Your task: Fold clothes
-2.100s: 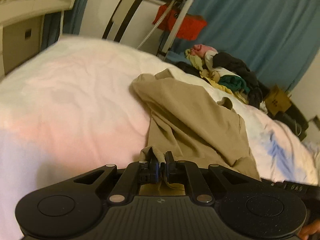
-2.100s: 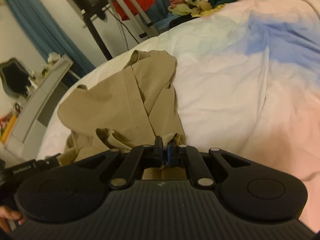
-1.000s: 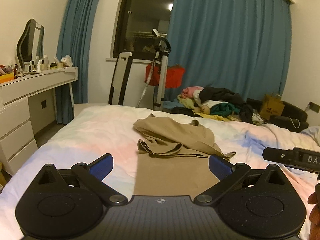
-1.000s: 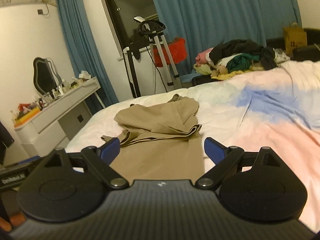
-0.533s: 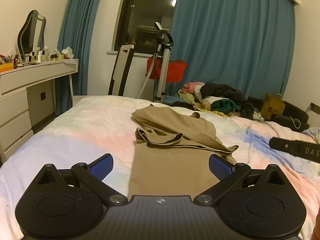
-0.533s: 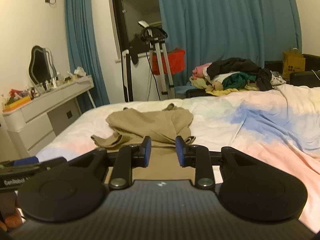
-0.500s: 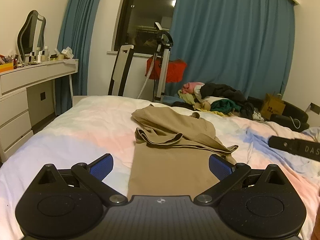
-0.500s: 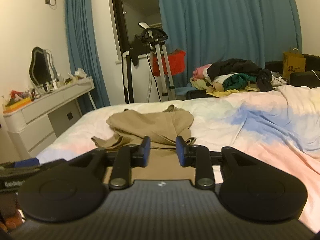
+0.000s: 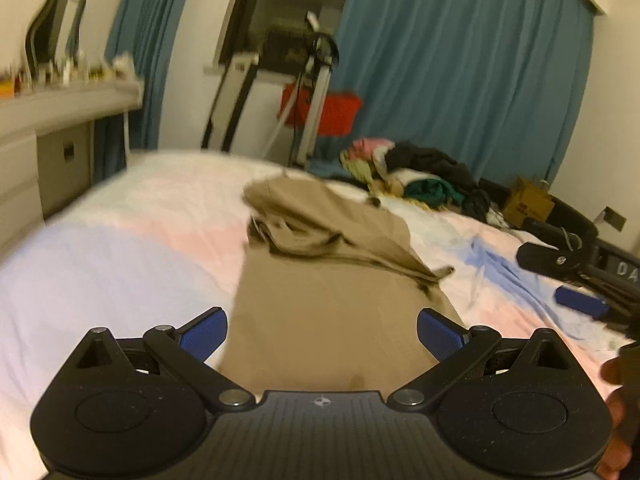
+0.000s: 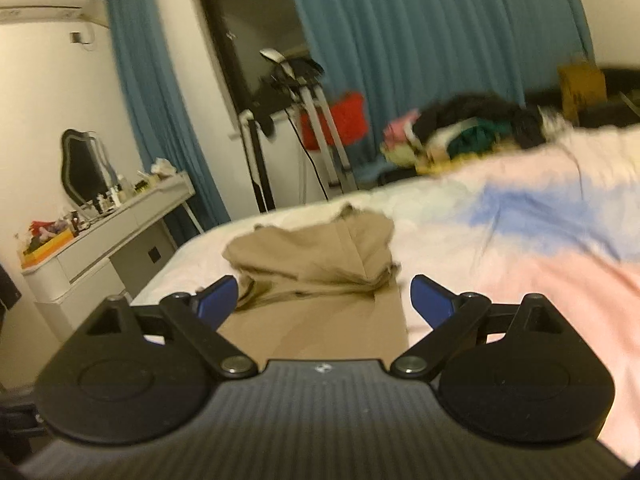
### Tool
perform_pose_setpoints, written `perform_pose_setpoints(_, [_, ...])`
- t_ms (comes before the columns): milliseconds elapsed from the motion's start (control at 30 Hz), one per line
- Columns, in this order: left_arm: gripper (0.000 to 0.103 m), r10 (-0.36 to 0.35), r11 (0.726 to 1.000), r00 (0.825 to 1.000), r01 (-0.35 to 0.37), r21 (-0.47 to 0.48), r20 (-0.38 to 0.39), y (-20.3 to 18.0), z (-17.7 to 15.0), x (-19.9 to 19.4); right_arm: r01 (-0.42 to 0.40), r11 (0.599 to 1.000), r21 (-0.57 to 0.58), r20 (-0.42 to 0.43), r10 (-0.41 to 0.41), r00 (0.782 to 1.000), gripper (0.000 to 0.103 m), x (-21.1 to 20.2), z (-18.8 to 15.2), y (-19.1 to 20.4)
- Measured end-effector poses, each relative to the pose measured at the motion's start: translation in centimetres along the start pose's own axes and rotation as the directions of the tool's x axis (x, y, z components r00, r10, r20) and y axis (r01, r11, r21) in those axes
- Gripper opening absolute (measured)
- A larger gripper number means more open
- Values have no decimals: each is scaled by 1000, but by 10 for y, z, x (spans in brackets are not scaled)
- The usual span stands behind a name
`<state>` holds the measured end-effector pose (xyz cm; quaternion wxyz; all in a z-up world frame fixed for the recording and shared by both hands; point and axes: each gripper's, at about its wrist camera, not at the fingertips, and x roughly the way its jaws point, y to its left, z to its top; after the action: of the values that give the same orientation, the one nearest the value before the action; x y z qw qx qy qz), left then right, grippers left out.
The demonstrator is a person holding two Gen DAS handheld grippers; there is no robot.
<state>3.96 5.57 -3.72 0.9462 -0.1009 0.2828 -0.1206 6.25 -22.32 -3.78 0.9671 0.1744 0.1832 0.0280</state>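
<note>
Left gripper (image 9: 322, 334) and right gripper (image 10: 325, 298) gape wide over the tan garment (image 9: 332, 300); lettering blurred.

You've got blue curtains (image 9: 460, 80) round a dark window (image 9: 280, 12), white dresser (image 10: 112, 232) on your left, dim warm light

Right gripper (image 9: 580, 280) body, seen from the left wrist: white letters "DA", cut off at the frame edge.
Cardboard box (image 9: 528, 202): dark print, probably lettering, too blurred to read.
</note>
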Motion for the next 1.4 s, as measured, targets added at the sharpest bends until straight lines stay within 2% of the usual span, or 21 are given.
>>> perform_pose_setpoints(67, [101, -35, 998, 997, 31, -57, -64, 6, -2, 8, -13, 995, 102, -68, 20, 998, 94, 7, -4, -12])
perform_pose_setpoints(167, [99, -120, 981, 980, 94, -168, -155, 19, -5, 22, -19, 966, 257, -165, 63, 984, 94, 17, -10, -29])
perform_pose_setpoints(233, [98, -189, 957, 963, 135, -258, -194, 29, -9, 32, -45, 888, 458, -235, 170, 957, 95, 24, -22, -47])
perform_pose_setpoints(300, [97, -259, 922, 939, 170, -348, -226, 39, -14, 41, -87, 766, 637, -256, 317, 913, 95, 33, -40, -60])
perform_pose_setpoints(333, [97, -285, 905, 928, 178, -386, -241, 44, -16, 46, -90, 717, 691, -262, 364, 894, 95, 38, -48, -63])
perform_pose_setpoints(367, [95, -285, 899, 923, 164, -406, -260, 47, -18, 52, -73, 691, 720, -262, 368, 892, 94, 39, -54, -64])
perform_pose_setpoints(400, [93, -274, 896, 920, 138, -423, -280, 51, -21, 58, -55, 664, 745, -263, 369, 892, 84, 40, -61, -64])
perform_pose_setpoints(433, [91, -259, 891, 919, 109, -440, -297, 56, -23, 64, -37, 637, 770, -263, 369, 891, 79, 41, -68, -65])
perform_pose_setpoints(500, [83, -240, 870, 921, 63, -490, -307, 68, -28, 76, -8, 604, 797, -264, 361, 895, 78, 43, -78, -68])
perform_pose_setpoints(533, [82, -242, 853, 923, 55, -519, -300, 74, -30, 81, 6, 588, 809, -265, 356, 896, 78, 44, -84, -69])
perform_pose_setpoints(600, [79, -246, 816, 932, 51, -576, -266, 86, -31, 89, 36, 588, 808, -276, 324, 905, 77, 50, -88, -74])
perform_pose_setpoints(667, [68, -234, 785, 946, 47, -617, -226, 95, -32, 95, 65, 589, 805, -287, 291, 912, 69, 55, -91, -78])
perform_pose_setpoints(767, [43, -209, 761, 960, 42, -647, -184, 104, -33, 100, 111, 615, 781, -300, 213, 930, 44, 65, -92, -86])
perform_pose_setpoints(800, [37, -207, 754, 963, 46, -655, -171, 106, -33, 101, 121, 632, 765, -302, 188, 935, 29, 67, -91, -87])
perform_pose_setpoints(833, [33, -216, 751, 963, 60, -658, -159, 108, -33, 103, 122, 651, 749, -302, 171, 938, 20, 70, -88, -86])
perform_pose_setpoints(867, [24, -223, 749, 964, 73, -658, -147, 110, -32, 103, 115, 667, 736, -295, 163, 942, 16, 70, -86, -85])
perform_pose_setpoints(967, [17, -233, 747, 968, 117, -654, -94, 111, -27, 99, 76, 703, 707, -260, 158, 953, 12, 65, -78, -82])
perform_pose_setpoints(1167, [12, -243, 777, 969, 217, -591, 36, 92, -10, 62, -56, 757, 651, -131, 184, 974, 9, 37, -53, -73])
perform_pose_setpoints(1333, [11, -264, 811, 964, 245, -531, 42, 73, -19, 9, -106, 801, 589, -74, 184, 980, 9, 3, -37, -62])
perform_pose_setpoints(1400, [11, -268, 821, 963, 250, -513, 40, 66, -26, -16, -117, 822, 557, -61, 181, 982, 9, -25, -38, -57])
